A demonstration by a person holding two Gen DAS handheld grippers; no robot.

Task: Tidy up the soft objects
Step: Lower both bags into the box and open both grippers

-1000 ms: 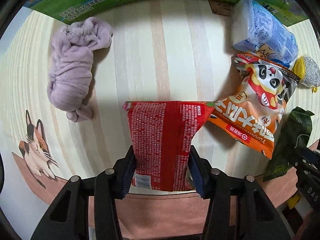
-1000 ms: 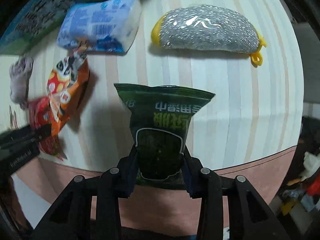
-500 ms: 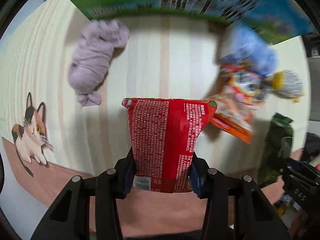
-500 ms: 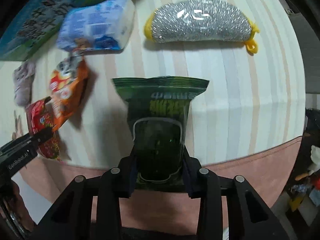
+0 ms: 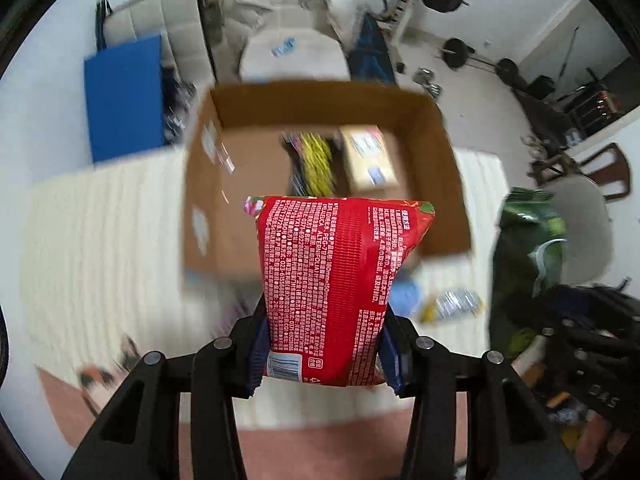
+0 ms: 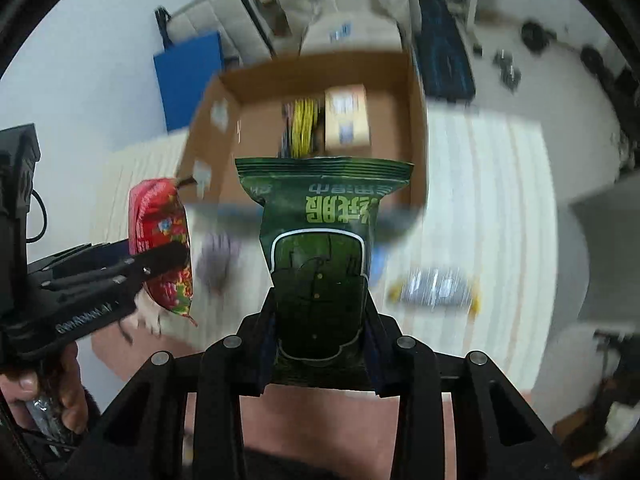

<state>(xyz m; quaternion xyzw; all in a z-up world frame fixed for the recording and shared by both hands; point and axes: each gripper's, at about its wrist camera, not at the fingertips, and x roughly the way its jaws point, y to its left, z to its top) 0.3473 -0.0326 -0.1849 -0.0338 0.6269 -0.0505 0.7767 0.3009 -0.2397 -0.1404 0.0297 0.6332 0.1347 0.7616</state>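
Note:
My left gripper (image 5: 324, 354) is shut on a red snack bag (image 5: 336, 280) and holds it in the air in front of an open cardboard box (image 5: 208, 184). My right gripper (image 6: 320, 354) is shut on a dark green snack bag (image 6: 320, 248), also raised before the same box (image 6: 416, 120). The red bag (image 6: 160, 240) and the left gripper (image 6: 160, 260) show at the left of the right wrist view. The green bag (image 5: 528, 248) shows at the right of the left wrist view.
The box holds a yellow-and-black packet (image 5: 316, 160) and a small brown carton (image 5: 368, 160). On the striped table (image 6: 500, 200) lie a silver scrubber (image 6: 436, 286), a purple cloth (image 6: 218, 260) and a blue pack (image 5: 406, 296). A cream chair (image 5: 292, 52) stands behind the box.
Both grippers have lifted their bags off the table and tilted up, so the view now looks over the open box and the room instead of down at the tabletop.

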